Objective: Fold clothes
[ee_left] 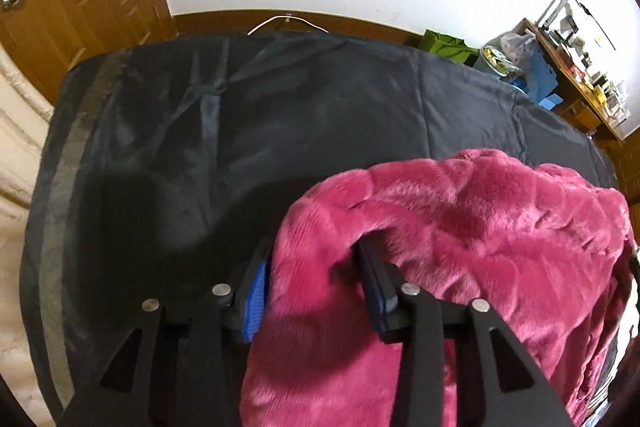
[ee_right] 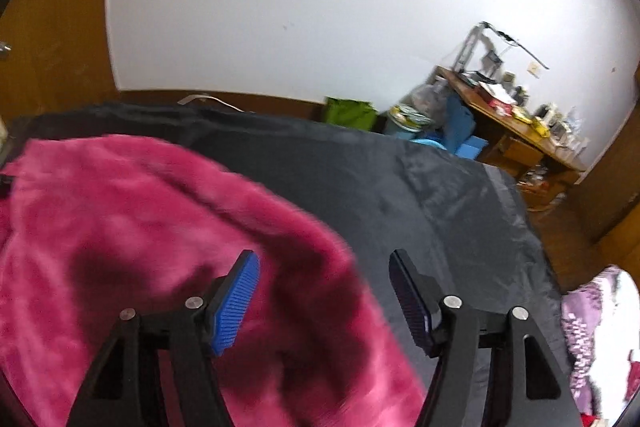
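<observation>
Garment, one: a magenta plush fleece piece (ee_left: 460, 227), lying on the dark sheet (ee_left: 240, 131) that covers the bed. In my left wrist view it fills the lower right of the frame; in my right wrist view it fills the lower left (ee_right: 140, 227).

Left gripper (ee_left: 316, 263): jaws part-way open, with a thick roll of the fleece edge between them. The cloth lies against both fingers, but I judge this a loose hold at most; I cannot see the pads pressing.

Right gripper (ee_right: 324, 267): jaws wide apart, nothing held. Its left pad (ee_right: 236, 303) stands over the fleece; its right pad (ee_right: 412, 303) stands over bare sheet, so the garment's edge passes between them.

Progress, my judgement: the fleece looks doubled over, a rounded fold line showing along its far side in both views, so one fold seems laid down. Further folds and squaring up probably remain.

Not determinable: which kind of garment this is, sleeves, collar and near hems, all cut off by the lower frame edges or hidden under the grippers. The right wrist view is motion-blurred over the fleece. How many layers lie beneath I cannot tell.

Other: patterned purple-and-white cloth (ee_right: 596, 331), lower right of the right wrist view, apart from the fleece.
</observation>
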A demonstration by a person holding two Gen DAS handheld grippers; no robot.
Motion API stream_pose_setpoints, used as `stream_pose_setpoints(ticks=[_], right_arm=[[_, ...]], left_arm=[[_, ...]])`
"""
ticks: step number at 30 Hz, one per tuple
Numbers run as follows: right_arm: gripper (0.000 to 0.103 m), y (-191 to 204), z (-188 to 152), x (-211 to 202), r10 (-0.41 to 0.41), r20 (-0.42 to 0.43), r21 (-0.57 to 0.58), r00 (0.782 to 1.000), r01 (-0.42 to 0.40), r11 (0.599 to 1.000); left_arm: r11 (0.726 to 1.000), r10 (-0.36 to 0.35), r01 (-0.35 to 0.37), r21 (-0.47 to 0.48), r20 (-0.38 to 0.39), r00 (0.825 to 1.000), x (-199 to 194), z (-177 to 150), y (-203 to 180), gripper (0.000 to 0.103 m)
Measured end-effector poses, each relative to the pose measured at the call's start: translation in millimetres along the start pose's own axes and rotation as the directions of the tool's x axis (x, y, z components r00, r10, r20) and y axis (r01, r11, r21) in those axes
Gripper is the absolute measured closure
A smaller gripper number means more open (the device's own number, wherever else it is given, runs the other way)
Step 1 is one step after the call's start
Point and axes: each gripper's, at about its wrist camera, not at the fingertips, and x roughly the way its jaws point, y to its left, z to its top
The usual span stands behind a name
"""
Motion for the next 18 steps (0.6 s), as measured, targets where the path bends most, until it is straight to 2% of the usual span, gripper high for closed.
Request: stream_pose_setpoints(ticks=[3, 8, 10, 13, 15, 18], right_arm=[[0.031, 20, -16, -7, 0.123, -0.039, -0.014, 0.992, -0.124, 0.992], [0.031, 52, -54, -5, 0.206, -0.125, -0.045, 0.971, -0.213, 0.976], [0.031, 59, -68, -1, 0.222, -0.159, -0.045, 0.962, -0.232, 0.972], [0.031, 59, -85, 3, 0.233, -0.203, -0.018, 0.951, -0.242, 0.970], [0.031, 55, -95, 5, 0.252, -0.228, 0.023, 0.941, -0.254, 0.967], [0.031, 49, -106, 1, 0.254, -0.237, 0.035, 0.938, -0.253, 0.967]], left_arm=[[0.999, -0.014, 0.014, -0.035, 0.006, 1.000, -17, -13, 10, 0.050], [0.997, -0.052, 0.054, -0.062, 0.023, 0.998, -57, -50, 14, 0.040], [0.992, -0.091, 0.092, -0.081, 0.013, 0.996, -67, -69, 10, 0.035], [0.986, -0.147, 0.145, -0.078, -0.021, 0.989, -77, -106, -9, 0.033], [0.985, -0.162, 0.159, -0.068, -0.040, 0.986, -79, -126, -24, 0.031], [0.987, -0.157, 0.155, -0.026, -0.079, 0.984, -72, -157, -50, 0.029]])
